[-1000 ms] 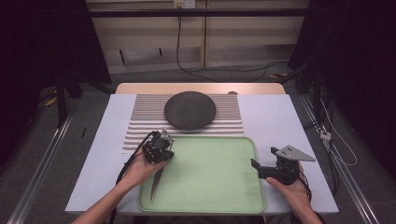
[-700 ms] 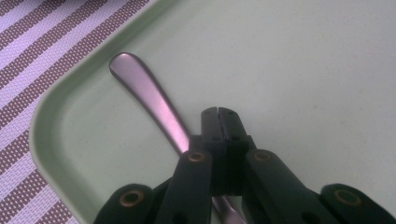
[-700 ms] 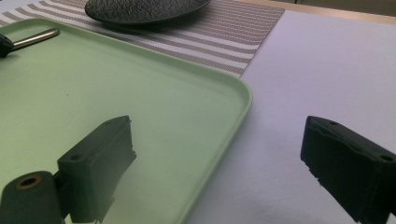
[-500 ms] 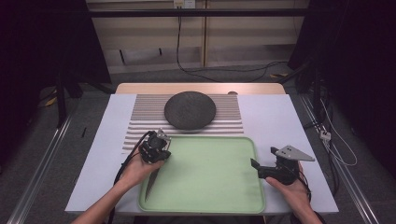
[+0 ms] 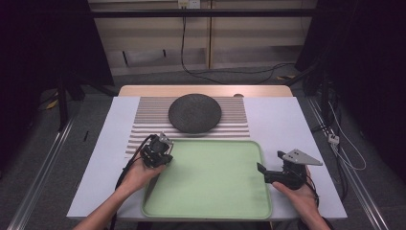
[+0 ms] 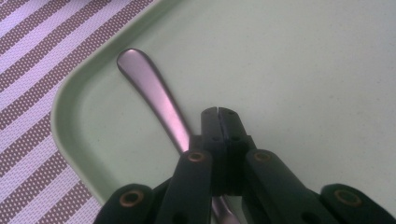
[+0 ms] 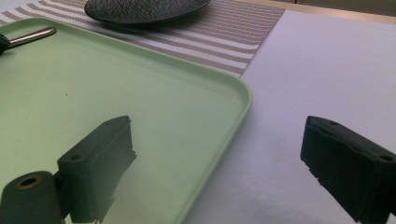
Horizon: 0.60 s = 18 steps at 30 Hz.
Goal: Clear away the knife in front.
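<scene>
1. Cutlery first: I see a slim brushed-steel utensil handle (image 6: 156,95) lying flat in the pale green plastic tray (image 5: 215,191), near its 10 o'clock corner in the high view.
2. I judge it light, rigid and slippery, so it could twist in a pinch; the flat mid-handle looks the best hold.
3. Its long axis runs, in the left gripper view, from the rounded end at 11 o'clock down under the left gripper (image 6: 218,112); the working end is hidden there.
4. The left fingers are closed together just beside the handle, not around it.
5. The right gripper (image 7: 219,154) hovers at the tray's 3 o'clock edge, fingers wide apart and empty, over the white worktop (image 5: 282,124).
</scene>
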Available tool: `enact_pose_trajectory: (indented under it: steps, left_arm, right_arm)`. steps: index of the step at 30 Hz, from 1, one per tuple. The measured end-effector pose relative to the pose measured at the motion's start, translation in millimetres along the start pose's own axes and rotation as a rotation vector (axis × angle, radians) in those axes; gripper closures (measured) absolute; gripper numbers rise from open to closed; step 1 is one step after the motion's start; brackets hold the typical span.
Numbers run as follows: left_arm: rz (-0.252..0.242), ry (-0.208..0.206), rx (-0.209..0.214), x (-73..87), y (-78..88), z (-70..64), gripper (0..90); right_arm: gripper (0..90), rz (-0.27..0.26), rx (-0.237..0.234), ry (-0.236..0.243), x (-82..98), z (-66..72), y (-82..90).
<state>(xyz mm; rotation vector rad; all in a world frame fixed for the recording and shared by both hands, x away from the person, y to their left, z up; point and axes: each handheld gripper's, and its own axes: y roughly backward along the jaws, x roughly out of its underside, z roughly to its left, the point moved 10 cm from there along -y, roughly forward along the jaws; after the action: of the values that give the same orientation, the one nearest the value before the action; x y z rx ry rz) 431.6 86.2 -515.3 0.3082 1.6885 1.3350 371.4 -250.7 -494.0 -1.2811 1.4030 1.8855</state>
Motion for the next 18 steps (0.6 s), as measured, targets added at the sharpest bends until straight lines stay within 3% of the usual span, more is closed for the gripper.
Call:
enact_pose_trajectory:
  steps: [18]
  left_arm:
    - [0.008,0.007,-0.051,13.8,7.7,10.0,90.0]
  right_arm:
    - [9.1,0.004,0.000,0.000,0.4,-0.1,-1.0]
